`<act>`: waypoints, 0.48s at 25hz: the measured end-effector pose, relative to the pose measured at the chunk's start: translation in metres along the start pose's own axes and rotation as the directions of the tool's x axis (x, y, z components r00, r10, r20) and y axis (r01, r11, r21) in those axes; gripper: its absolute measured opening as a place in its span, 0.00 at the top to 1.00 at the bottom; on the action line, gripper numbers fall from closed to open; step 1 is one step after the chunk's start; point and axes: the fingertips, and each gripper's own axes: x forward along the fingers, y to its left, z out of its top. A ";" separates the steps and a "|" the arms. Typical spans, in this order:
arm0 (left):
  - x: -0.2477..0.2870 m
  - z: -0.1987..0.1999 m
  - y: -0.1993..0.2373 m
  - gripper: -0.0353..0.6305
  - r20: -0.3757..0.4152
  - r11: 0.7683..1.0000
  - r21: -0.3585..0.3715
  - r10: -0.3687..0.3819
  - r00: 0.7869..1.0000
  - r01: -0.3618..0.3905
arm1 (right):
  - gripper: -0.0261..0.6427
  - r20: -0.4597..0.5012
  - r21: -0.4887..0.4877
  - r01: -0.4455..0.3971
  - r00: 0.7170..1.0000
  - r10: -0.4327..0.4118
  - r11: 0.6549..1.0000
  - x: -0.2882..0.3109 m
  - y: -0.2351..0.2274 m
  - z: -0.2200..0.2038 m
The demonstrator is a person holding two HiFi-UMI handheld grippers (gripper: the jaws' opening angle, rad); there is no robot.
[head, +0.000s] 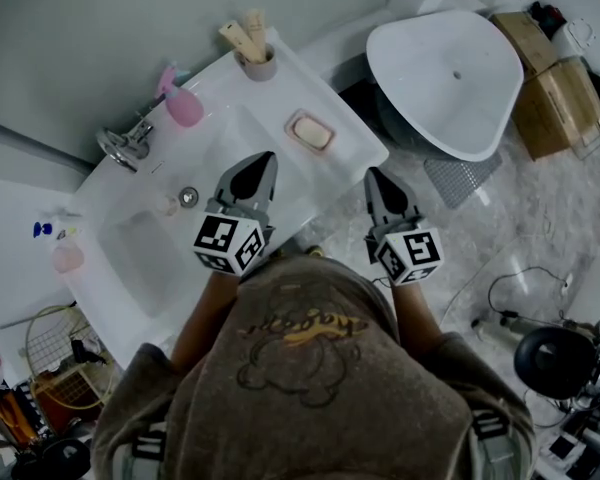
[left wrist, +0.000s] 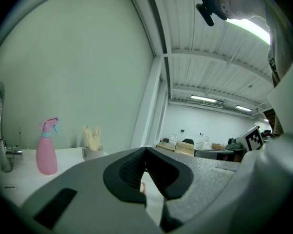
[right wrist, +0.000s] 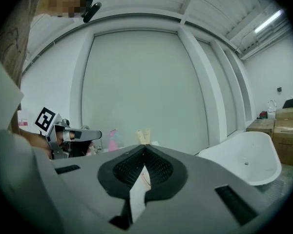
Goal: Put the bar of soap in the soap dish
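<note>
A cream bar of soap (head: 313, 132) lies in a pink soap dish (head: 295, 126) on the right part of the white counter (head: 355, 146). My left gripper (head: 264, 159) hovers just short of the dish on its near left, jaws together and nothing between them. In the left gripper view the left gripper (left wrist: 145, 150) shows its dark pads meeting at the tip. My right gripper (head: 373, 174) hangs off the counter's right front edge, shut and empty. The right gripper view shows the right gripper (right wrist: 145, 147) with pads closed to a point.
A pink spray bottle (head: 183, 105), a cup of brushes (head: 257, 60) and a tap (head: 128, 143) stand at the counter's back. The basin drain (head: 188, 196) lies left. A white tub (head: 450, 78), cardboard boxes (head: 545, 88) and floor cables (head: 520, 288) are at right.
</note>
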 end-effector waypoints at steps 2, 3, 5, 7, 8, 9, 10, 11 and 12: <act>-0.001 -0.002 0.000 0.94 -0.001 1.000 0.001 0.001 1.000 -0.001 | 0.96 0.005 0.005 0.004 1.000 -0.004 1.000 -0.001 -0.001 0.000; -0.002 -0.002 -0.001 0.94 -0.002 1.000 0.004 0.001 1.000 -0.001 | 0.96 0.007 0.009 0.005 1.000 -0.005 1.000 -0.001 -0.001 0.000; -0.002 -0.003 -0.003 0.94 -0.005 1.000 0.012 -0.002 1.000 0.002 | 0.96 0.009 0.017 0.009 1.000 -0.009 1.000 -0.002 -0.001 -0.001; -0.003 -0.003 -0.005 0.94 -0.006 1.000 0.018 -0.003 1.000 0.003 | 0.96 0.008 0.019 0.016 1.000 -0.016 1.000 -0.002 -0.002 -0.002; -0.004 -0.003 -0.005 0.94 -0.007 1.000 0.020 -0.003 1.000 0.003 | 0.96 0.006 0.016 0.019 1.000 -0.019 1.000 -0.002 -0.003 -0.003; -0.004 -0.003 -0.005 0.94 -0.008 1.000 0.022 -0.002 1.000 0.002 | 0.96 0.004 0.011 0.021 1.000 -0.021 1.000 -0.003 -0.003 -0.004; -0.005 -0.003 -0.005 0.94 -0.009 1.000 0.024 0.000 1.000 0.000 | 0.96 0.003 0.007 0.020 1.000 -0.020 1.000 -0.003 -0.002 -0.004; -0.006 -0.002 -0.005 0.94 -0.009 1.000 0.025 0.001 1.000 -0.001 | 0.96 0.009 0.006 0.015 1.000 -0.015 1.000 -0.002 -0.001 -0.004; -0.006 -0.002 -0.005 0.94 -0.008 1.000 0.025 0.003 1.000 -0.002 | 0.96 0.020 0.007 0.007 1.000 -0.008 1.000 -0.002 0.000 -0.003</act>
